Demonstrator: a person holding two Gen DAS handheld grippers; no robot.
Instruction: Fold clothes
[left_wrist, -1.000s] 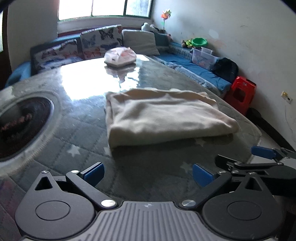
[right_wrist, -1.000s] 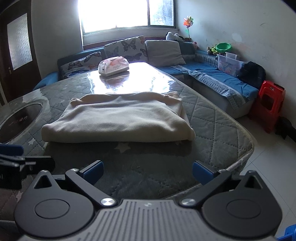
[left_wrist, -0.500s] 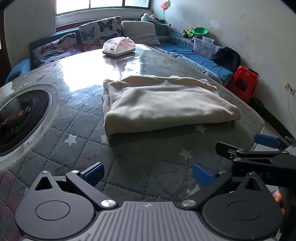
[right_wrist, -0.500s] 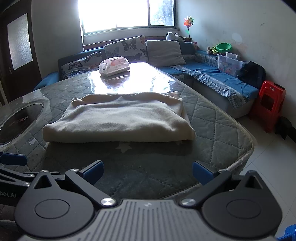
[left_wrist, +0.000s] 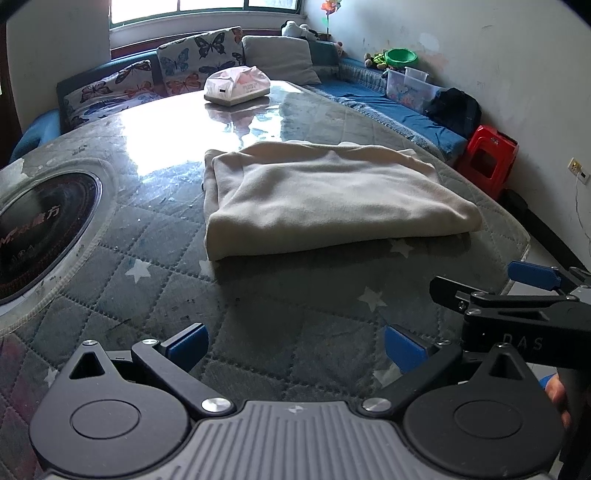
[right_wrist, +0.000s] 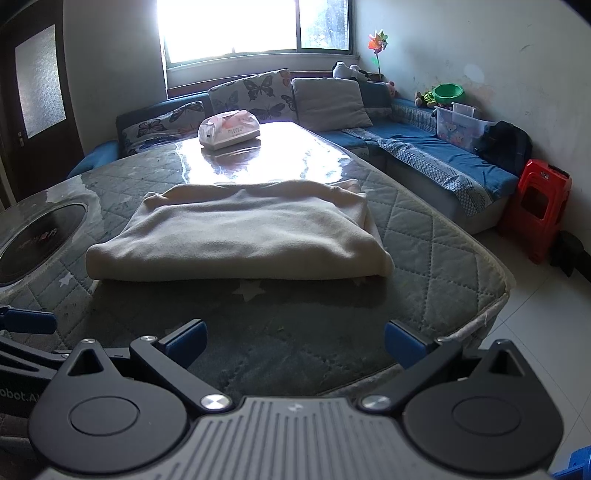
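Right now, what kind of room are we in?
Likely a home living room: a corner sofa with butterfly cushions wraps a padded table, where a folded cream garment and a tissue pack sit.

"DAS" on the right gripper (left_wrist: 532, 295) body, "obot.A" (cut off) on the left gripper (right_wrist: 22, 397), Chinese characters "魔方" on the black disc (left_wrist: 40, 236)

Bright window (right_wrist: 255, 26) at rear wall; blue sofa (right_wrist: 436, 162) w/ butterfly cushions (right_wrist: 255, 96) in corner. Red stool (right_wrist: 537, 210) on white tile floor (right_wrist: 535, 325). Glare on tabletop (right_wrist: 424, 236).
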